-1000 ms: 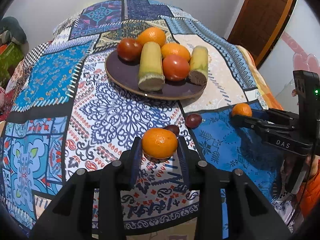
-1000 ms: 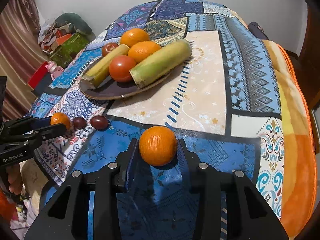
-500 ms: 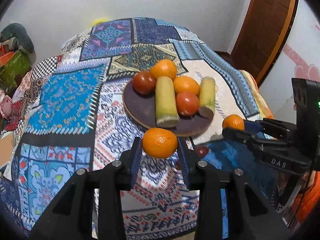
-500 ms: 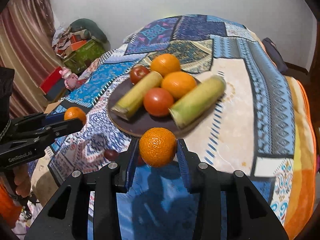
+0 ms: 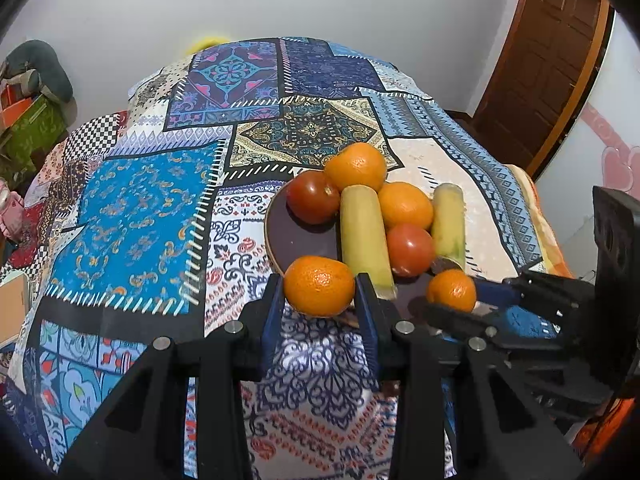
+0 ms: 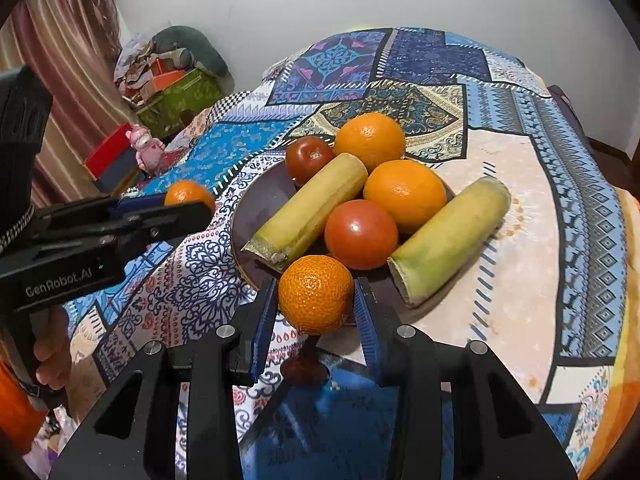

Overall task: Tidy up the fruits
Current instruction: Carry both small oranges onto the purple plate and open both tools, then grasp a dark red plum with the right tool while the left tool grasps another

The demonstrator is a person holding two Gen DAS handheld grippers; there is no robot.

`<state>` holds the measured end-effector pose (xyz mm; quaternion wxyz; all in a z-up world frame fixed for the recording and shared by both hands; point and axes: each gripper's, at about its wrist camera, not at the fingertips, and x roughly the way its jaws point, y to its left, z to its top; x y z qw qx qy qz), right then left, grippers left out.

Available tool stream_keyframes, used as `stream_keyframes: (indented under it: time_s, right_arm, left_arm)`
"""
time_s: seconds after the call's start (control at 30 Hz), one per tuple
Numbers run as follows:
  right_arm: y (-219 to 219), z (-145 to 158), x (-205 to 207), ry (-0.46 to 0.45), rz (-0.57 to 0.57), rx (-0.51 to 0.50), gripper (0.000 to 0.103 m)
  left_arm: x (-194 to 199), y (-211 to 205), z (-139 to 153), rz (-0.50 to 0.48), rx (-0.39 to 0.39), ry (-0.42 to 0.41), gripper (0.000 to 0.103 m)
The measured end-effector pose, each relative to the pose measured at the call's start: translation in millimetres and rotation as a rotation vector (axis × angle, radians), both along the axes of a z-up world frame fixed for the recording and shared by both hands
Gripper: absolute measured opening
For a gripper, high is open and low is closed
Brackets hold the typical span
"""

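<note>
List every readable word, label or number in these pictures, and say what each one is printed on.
"GenRobot.AI": white print on the side of the left hand-held gripper, seen from the right wrist view.
No other text shows: the right hand-held gripper, the fruit, the plate and the patterned cloth show none.

Two tangerines (image 5: 319, 286) (image 6: 316, 294) just before the plate (image 6: 256, 216), a dark fruit (image 6: 304, 368) below.
</note>
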<state>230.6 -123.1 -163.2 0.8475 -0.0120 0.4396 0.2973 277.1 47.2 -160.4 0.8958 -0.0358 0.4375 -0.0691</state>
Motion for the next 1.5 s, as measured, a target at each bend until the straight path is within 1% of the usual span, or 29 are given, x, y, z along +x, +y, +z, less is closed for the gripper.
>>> stream_keyframes:
  time_s: [0.2,0.57,0.73,0.93,1.07,1.17,1.3,1.5]
  right_arm:
    - [4,-5,3,0.019,0.008,-0.001,0.035]
    - [6,-12,9,0.047,0.002,0.005,0.036]
    - [6,-12,9,0.043,-0.003,-0.001,0.037]
    - [2,-5,5,0.012,-0.014,-0.011,0.037]
    - [-2,4,-2,-0.021,-0.017,-0.022,0.041]
    - [-7,10,-8,-0.034,-0.016,-0.022,0.041]
    - [-14,13,-14,-0.04,-0.018,-0.035,0.041]
    - [-26,9,-25,-0.023,-0.025,-0.05,0.041]
  left_arm:
    - [17,-1,-11,-0.007,0.005,0.021,0.035]
    - [36,-6,-28,-0.015,-0.008,0.07,0.035]
    - [36,-7,-29,-0.009,-0.002,0.064,0.037]
    - [27,-9,-18,-0.016,-0.003,0.041,0.039]
    - [14,-9,-9,-0.022,-0.008,0.033,0.041]
    - [2,-10,-5,-0.028,-0.011,0.033,0.042]
    - [-15,-13,-6,-0.039,-0.018,0.048,0.043]
    - [-34,-21,-14,-0.059,-0.017,0.077,0.043]
